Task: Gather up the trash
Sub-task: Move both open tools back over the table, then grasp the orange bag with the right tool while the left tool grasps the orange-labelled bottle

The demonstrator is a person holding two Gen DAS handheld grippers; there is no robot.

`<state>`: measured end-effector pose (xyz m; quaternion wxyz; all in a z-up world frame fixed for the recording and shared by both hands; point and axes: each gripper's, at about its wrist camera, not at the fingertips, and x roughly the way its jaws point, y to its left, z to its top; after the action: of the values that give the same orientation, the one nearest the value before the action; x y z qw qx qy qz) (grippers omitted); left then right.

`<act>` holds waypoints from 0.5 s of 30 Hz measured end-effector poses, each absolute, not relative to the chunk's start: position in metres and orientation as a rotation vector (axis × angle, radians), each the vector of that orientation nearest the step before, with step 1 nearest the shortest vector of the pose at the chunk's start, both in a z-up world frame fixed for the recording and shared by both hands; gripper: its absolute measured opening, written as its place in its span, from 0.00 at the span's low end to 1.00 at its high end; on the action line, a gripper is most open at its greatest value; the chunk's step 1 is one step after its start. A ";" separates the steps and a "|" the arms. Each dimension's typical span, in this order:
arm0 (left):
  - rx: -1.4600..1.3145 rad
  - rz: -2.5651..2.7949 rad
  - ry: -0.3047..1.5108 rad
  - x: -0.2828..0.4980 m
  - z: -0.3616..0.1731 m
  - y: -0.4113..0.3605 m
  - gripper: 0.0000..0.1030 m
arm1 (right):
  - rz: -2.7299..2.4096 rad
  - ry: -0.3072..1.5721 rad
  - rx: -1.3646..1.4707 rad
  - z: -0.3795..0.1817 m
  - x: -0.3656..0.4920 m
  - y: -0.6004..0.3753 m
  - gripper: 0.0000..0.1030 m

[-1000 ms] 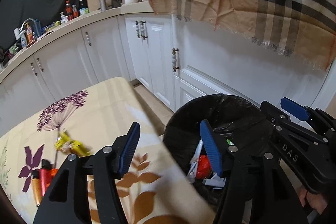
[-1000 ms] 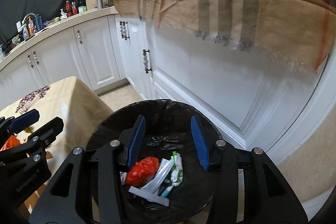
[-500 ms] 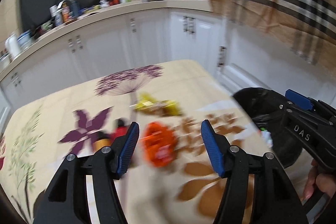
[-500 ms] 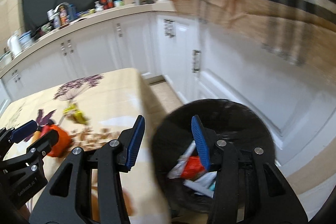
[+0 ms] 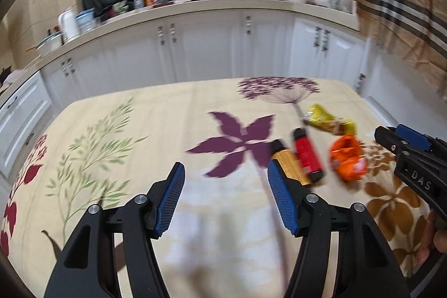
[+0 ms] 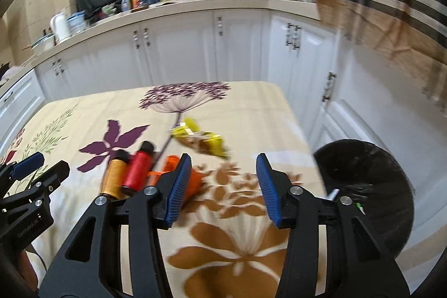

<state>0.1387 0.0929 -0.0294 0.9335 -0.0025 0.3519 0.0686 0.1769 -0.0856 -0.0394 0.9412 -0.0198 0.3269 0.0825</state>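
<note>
Your left gripper (image 5: 225,198) hangs parted and empty, your right gripper (image 6: 223,187) is opening on nothing, above a floral tablecloth (image 5: 145,130) where crinkled yellow wrapper (image 5: 329,122), orange packet (image 5: 347,158) and two cylindrical tubes (image 5: 306,155) lie near the black-lined bin (image 6: 368,186).

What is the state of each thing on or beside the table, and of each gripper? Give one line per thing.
left gripper: open, nothing between its pads.
right gripper: opening, nothing between its pads.
yellow wrapper: crumpled, lying on the tablecloth.
orange wrapper: crumpled, lying on the tablecloth.
red tube: lying on its side beside the amber tube.
amber tube: lying on its side.
trash bin: open, black liner, beside the table.
</note>
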 end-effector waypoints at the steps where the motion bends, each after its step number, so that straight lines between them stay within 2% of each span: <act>1: -0.014 0.151 0.722 0.138 -0.030 0.099 0.59 | 0.175 0.669 -0.048 -0.040 0.177 -0.080 0.53; 13: -0.075 0.186 0.744 0.133 -0.039 0.135 0.62 | 0.203 0.792 -0.124 -0.065 0.200 -0.042 0.55; 15: -0.077 0.179 0.746 0.133 -0.039 0.133 0.63 | 0.201 0.803 -0.120 -0.068 0.201 -0.043 0.50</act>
<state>0.1334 0.1334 -0.0393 0.9266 -0.0376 0.3639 0.0873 0.2012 -0.0434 -0.0679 0.9137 -0.0583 0.3900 0.0978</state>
